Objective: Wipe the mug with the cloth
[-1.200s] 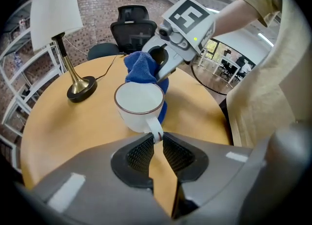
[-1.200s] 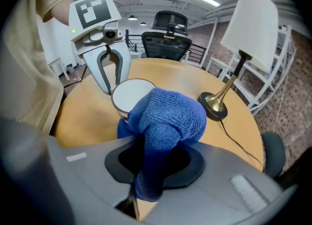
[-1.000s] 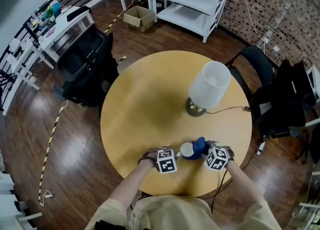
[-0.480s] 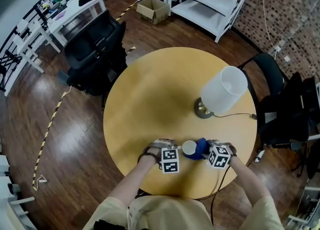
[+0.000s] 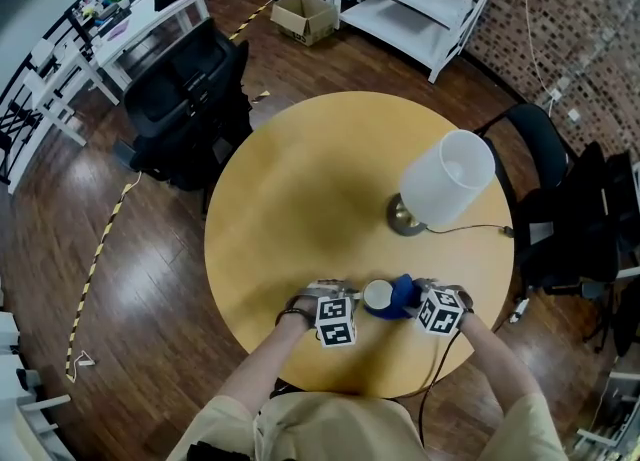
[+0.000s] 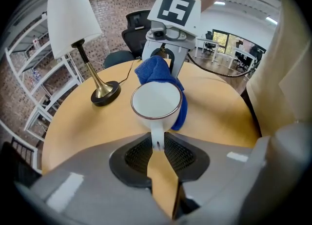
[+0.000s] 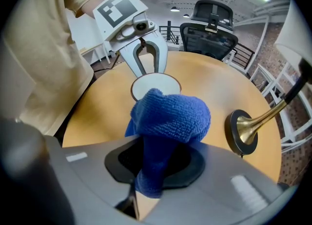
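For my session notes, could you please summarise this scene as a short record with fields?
Left gripper: shut on the mug by its handle
Right gripper: shut on the blue cloth
Contact: blue cloth bunched against the mug's far side
Contents: mug looks empty
Surroundings: lamp standing on the round wooden table

The person wears a beige short-sleeved shirt (image 5: 215,427), its sleeves ending above the elbows, and a dark band (image 5: 289,317) on the left wrist. The left gripper (image 6: 157,143) and the right gripper (image 7: 155,156) have broad, smooth grey fingers (image 6: 73,190) with oval black mesh pads (image 6: 138,154) set into them. Each gripper carries a white cube (image 5: 335,320) printed with black square markers above a pale grey body. A thin dark cable (image 6: 210,69) runs off the right gripper.
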{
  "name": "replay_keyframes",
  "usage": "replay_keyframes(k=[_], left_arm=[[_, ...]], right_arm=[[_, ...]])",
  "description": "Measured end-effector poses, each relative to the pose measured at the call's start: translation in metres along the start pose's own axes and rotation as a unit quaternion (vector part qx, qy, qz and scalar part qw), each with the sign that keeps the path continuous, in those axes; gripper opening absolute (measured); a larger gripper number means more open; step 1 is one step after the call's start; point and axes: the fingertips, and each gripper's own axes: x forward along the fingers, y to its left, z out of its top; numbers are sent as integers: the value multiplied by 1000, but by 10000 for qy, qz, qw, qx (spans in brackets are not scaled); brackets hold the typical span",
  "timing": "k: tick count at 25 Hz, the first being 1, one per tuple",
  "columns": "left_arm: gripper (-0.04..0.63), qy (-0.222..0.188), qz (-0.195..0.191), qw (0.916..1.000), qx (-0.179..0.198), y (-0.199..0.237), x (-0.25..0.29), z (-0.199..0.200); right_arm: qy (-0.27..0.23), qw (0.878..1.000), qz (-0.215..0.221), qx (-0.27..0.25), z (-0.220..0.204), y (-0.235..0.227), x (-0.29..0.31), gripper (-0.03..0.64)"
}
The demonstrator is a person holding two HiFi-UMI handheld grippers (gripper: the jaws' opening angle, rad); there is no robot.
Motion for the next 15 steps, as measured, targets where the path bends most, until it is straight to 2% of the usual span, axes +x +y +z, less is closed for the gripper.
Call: replay_keyframes(k=[5,10,15], left_arm=[[67,19,-331,9983,479,-6,-1,2],[69,106,-845,9926,861,-11,-2,0],[72,179,-1057,9889,1027,-5,-2,-4]], right_arm=[[194,9991,70,-362,0,-4,2,80],[335,9971,63,-687,6,-15,4,80],[405,9960,131,-786,13,-26,6,80]])
